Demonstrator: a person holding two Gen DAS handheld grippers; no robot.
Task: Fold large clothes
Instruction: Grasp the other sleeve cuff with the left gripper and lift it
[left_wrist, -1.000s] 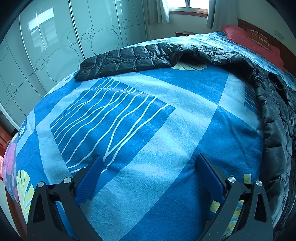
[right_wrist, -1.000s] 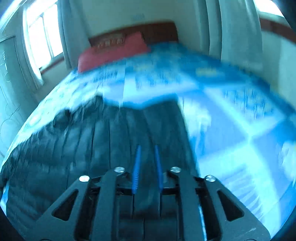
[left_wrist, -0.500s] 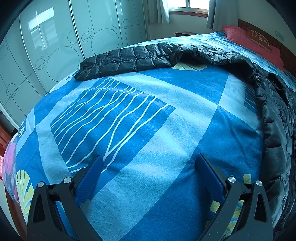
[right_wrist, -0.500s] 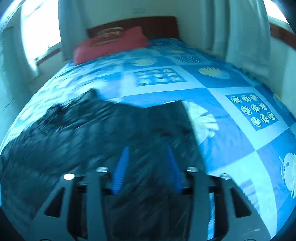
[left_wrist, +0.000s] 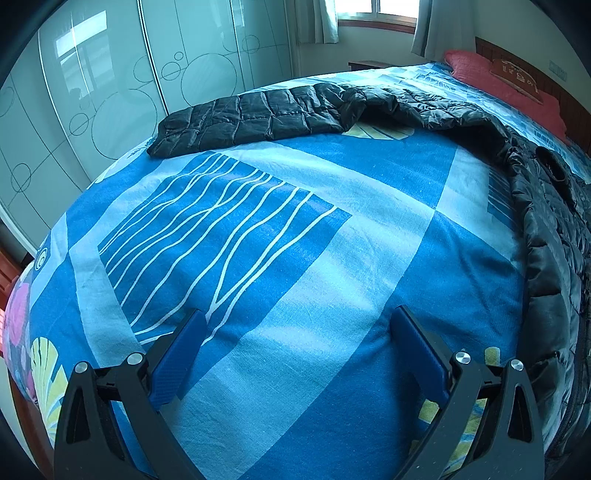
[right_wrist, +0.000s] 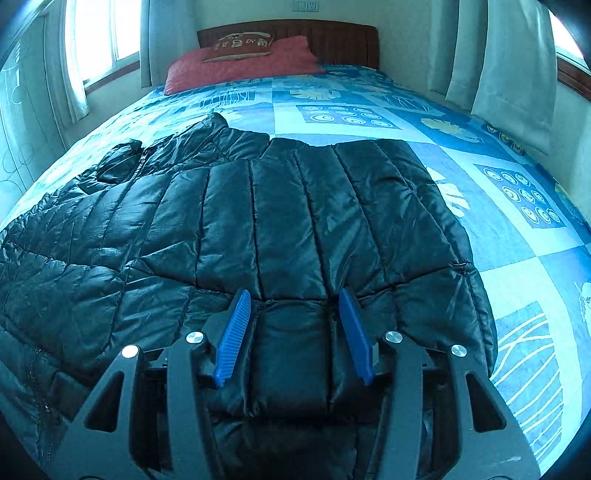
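The black quilted jacket (right_wrist: 258, 221) lies spread on the bed (right_wrist: 517, 236) and fills the centre and left of the right wrist view; one sleeve (left_wrist: 251, 118) stretches toward the upper left of the left wrist view, while the body runs down the right edge of that frame.

The right tool (right_wrist: 295, 332) sits low in the centre of its frame, directly over a folded panel of the jacket. Its jaws have just been opening and now stand apart, with the padded fabric between them, but the blue pads do not seem to press on it. The left tool (left_wrist: 295, 354) is wide apart over bare bedsheet at the bottom of its frame and holds nothing.

I think the main risk is the material. The shell looks shiny and slippery, and the filling is springy, so a released fold may puff up and slide open again. If the right tool closes on only the top layer, the layer under it would stay behind and the fold would go crooked. The far sleeve is well apart from the left tool, so a long drag could wrinkle the sheet and pull the jacket out of line.
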